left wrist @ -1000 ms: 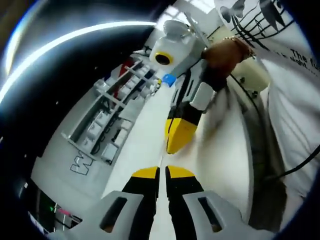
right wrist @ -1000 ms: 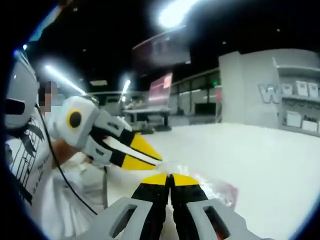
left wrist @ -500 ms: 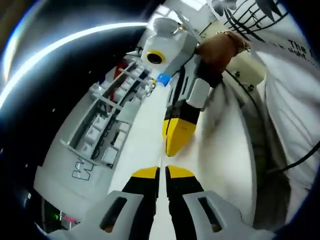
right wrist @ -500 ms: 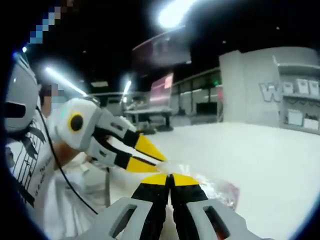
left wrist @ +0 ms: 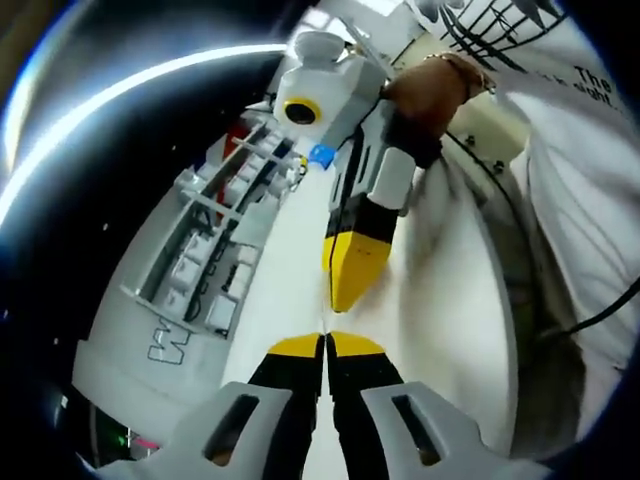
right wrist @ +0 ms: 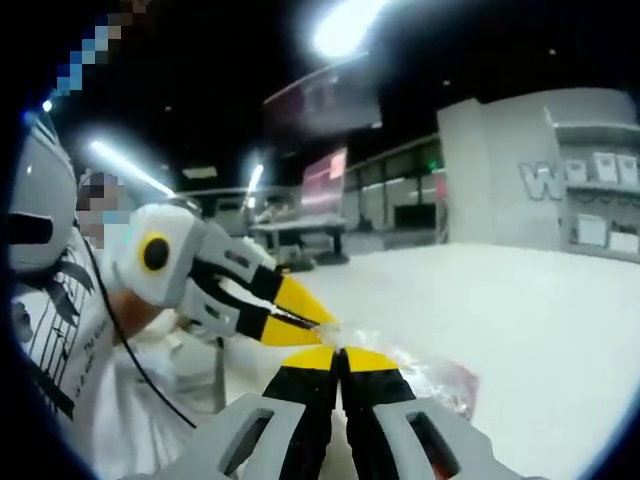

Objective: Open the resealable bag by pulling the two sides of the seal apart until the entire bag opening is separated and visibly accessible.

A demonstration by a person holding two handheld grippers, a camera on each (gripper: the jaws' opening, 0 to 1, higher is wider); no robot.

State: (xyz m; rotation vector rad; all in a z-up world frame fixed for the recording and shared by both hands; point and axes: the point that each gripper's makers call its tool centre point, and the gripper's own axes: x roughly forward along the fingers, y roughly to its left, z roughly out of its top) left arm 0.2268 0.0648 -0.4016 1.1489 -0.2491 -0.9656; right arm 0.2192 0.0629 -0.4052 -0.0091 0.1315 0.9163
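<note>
In the right gripper view a clear resealable bag (right wrist: 432, 376) with something pinkish inside lies crumpled on the white table (right wrist: 530, 320), just beyond my right gripper (right wrist: 340, 353). That gripper's yellow-tipped jaws are shut on the bag's near edge. From the left comes my left gripper (right wrist: 318, 322), its jaws pinched on the same edge a little above mine. In the left gripper view my left gripper (left wrist: 326, 344) is shut, with a thin strip of plastic running up from its tips. The right gripper (left wrist: 346, 278) hangs point-down just above it, held by a hand (left wrist: 432, 92).
A person in a white printed shirt (left wrist: 570, 160) stands close on one side. A grey shelf unit with large letters (left wrist: 200, 270) borders the table, seen too as a grey wall (right wrist: 560, 185). Further tables (right wrist: 290, 235) stand in the dark background.
Both grippers stay shut and close together. In the right gripper view the left gripper has sunk slightly toward my tips; the bag has barely shifted.
</note>
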